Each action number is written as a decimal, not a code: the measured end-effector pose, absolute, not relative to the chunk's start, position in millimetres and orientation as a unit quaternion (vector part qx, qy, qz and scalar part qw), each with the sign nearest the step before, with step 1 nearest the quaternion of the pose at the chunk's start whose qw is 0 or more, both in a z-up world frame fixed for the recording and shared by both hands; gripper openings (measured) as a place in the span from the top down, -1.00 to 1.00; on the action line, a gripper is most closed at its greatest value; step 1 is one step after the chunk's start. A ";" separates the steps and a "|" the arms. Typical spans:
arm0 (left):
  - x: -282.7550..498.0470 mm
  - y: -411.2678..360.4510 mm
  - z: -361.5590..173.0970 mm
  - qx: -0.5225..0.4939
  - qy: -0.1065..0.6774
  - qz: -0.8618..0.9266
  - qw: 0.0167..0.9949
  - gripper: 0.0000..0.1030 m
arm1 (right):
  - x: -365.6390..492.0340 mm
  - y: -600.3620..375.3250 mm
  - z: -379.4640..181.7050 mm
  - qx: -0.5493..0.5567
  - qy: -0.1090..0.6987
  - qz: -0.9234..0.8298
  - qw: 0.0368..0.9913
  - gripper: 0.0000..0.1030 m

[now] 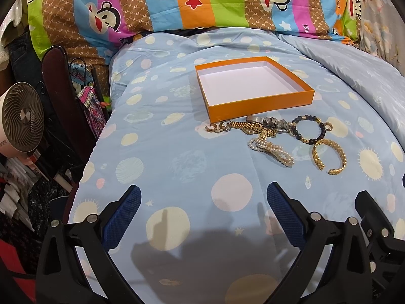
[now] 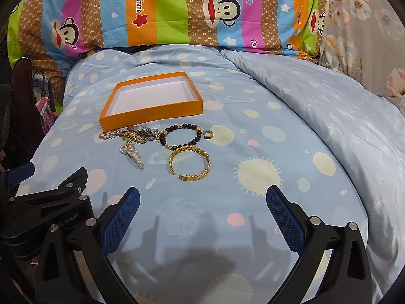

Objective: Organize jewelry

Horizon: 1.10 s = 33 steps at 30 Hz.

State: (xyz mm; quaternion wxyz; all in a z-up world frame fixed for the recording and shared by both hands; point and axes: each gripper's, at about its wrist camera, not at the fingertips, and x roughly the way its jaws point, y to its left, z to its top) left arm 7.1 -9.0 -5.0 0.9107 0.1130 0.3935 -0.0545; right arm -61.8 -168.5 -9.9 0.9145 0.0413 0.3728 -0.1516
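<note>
An empty orange box (image 1: 260, 103) (image 2: 152, 115) with a white inside lies on the blue bedspread. In front of it lies a pile of jewelry: a gold cuff bangle (image 1: 329, 155) (image 2: 189, 163), a dark bead bracelet (image 1: 307, 129) (image 2: 181, 136), a pearl bracelet (image 1: 270, 149) (image 2: 131, 153), a gold watch band (image 1: 250, 126) (image 2: 131, 135), a silver watch (image 1: 270, 121) (image 2: 144, 129) and small gold rings (image 1: 215, 127) (image 2: 208, 134). My left gripper (image 1: 203, 197) is open and empty, near of the pile. My right gripper (image 2: 202, 197) is open and empty, just near of the bangle.
A striped monkey-print pillow (image 1: 202, 0) (image 2: 177, 7) lies behind the box. A folded pale blue quilt (image 2: 329, 106) rises at the right. A small fan (image 1: 21, 121) and clutter stand off the bed's left edge. The left gripper's body (image 2: 50, 210) shows at the right view's lower left.
</note>
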 end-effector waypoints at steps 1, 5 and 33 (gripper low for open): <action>7.0 -9.0 -5.0 0.113 0.393 -0.055 0.911 -0.89 | -61.8 -168.6 -10.0 0.041 0.373 -0.152 0.914 -0.90; 7.1 -8.8 -5.0 0.113 0.394 -0.055 0.911 -0.89 | -61.8 -168.6 -10.1 0.041 0.373 -0.152 0.914 -0.90; 7.1 -5.8 -10.0 0.107 0.398 -0.053 0.909 -0.89 | -60.5 -167.3 -12.0 0.046 0.375 -0.149 0.914 -0.90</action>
